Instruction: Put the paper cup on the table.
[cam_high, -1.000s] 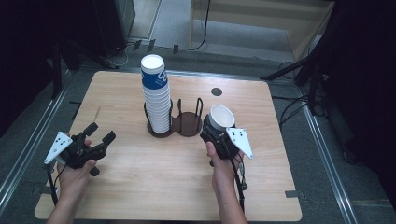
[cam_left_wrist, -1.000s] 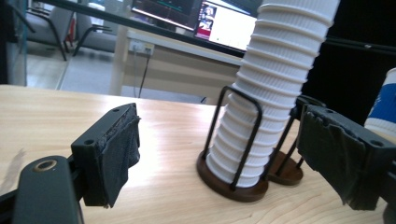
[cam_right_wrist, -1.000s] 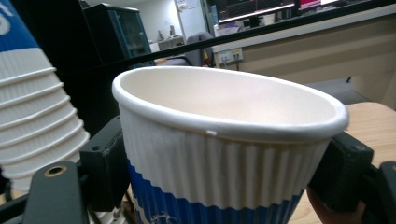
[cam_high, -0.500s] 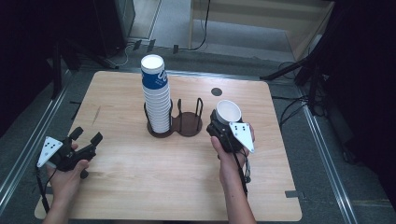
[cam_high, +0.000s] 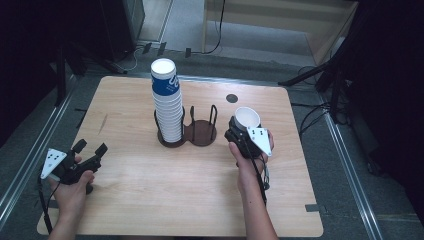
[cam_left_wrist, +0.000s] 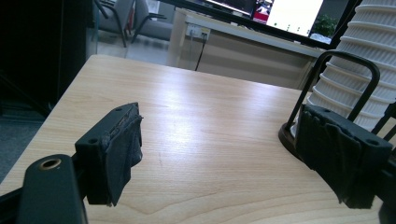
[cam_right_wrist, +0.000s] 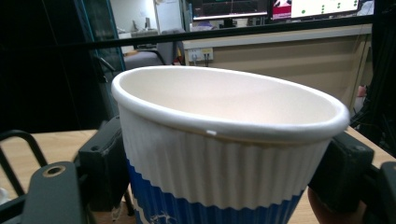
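A tall stack of white and blue ribbed paper cups (cam_high: 167, 102) stands in the left ring of a dark two-ring holder (cam_high: 190, 134) at the table's middle; the stack's ribs (cam_left_wrist: 359, 74) show at the right of the left gripper view. My right gripper (cam_high: 241, 131) is shut on a single paper cup (cam_high: 247, 118), held upright just right of the holder; the cup (cam_right_wrist: 224, 140) sits squeezed between both jaws. My left gripper (cam_high: 90, 149) stands open near the table's front left with nothing between its pads (cam_left_wrist: 116, 149).
The wooden table (cam_high: 125, 200) has a dark round hole (cam_high: 231, 98) near its back edge. Metal rails run along both sides of it. Cables and dark stands lie on the floor behind and to the right.
My left gripper has drifted left and toward the front edge, then edged back right. My right gripper with the cup has shifted slightly right and lifted a little.
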